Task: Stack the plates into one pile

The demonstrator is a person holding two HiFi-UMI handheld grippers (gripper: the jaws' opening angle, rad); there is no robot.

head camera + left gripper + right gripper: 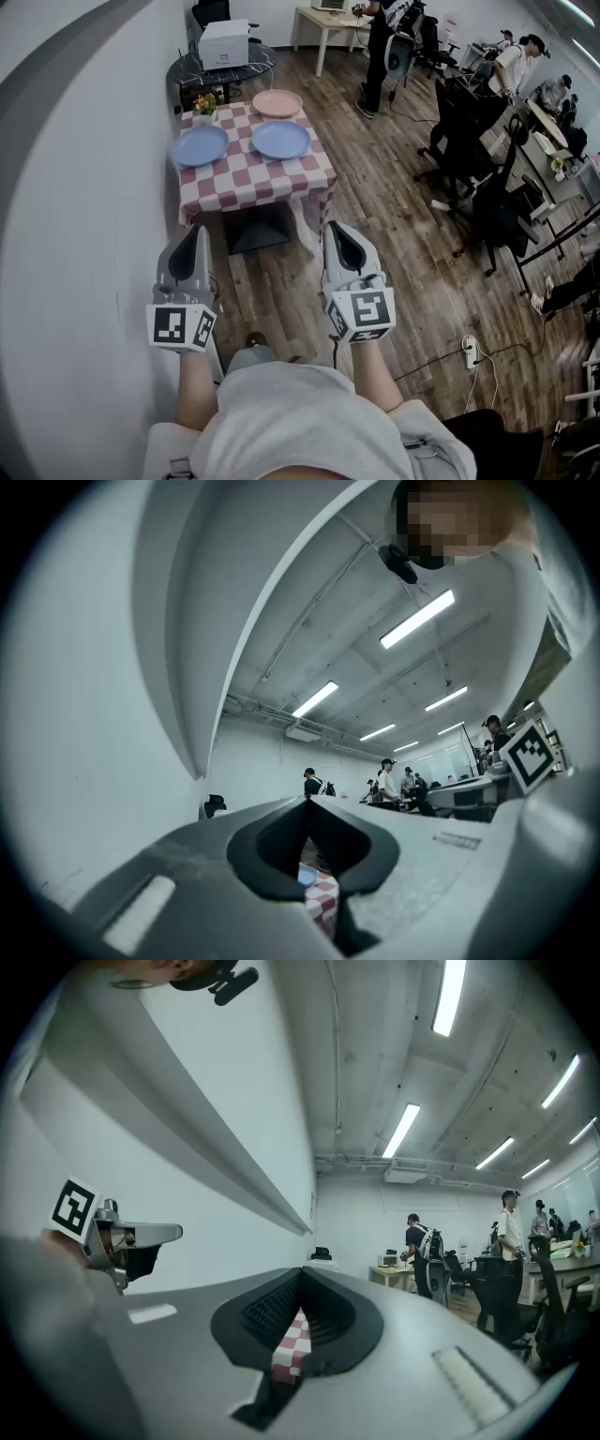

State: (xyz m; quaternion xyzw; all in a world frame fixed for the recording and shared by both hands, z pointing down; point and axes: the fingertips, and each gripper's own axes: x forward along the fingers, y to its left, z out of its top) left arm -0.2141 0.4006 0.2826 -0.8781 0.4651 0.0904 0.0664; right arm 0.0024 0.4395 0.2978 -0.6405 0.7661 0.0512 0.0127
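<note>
Plates: you have three round plates lying flat and face up on the tabletop, none stacked; being round, they show no long axis.
Left blue plate (199,146): sits toward the tabletop's left side.
Right blue plate (280,140): just beside the left blue plate, with a gap of cloth between them.
Pink plate (277,103): at the far edge, behind the right blue plate and apart from it.
Tabletop (253,178): covered in a red-and-white checked cloth, standing well ahead of you beside the wall on your left.
Flower pot (204,105): at the far left corner, behind the left blue plate.
Left hand-held gripper (192,232): your jaws are pressed together with nothing between them; it hangs over the wooden floor (394,234), pointing toward the tabletop, well short of it and touching nothing.
Right hand-held gripper (336,228): jaws likewise closed and empty; it is beside your left one, aimed the same way, well apart from the plates.
</note>
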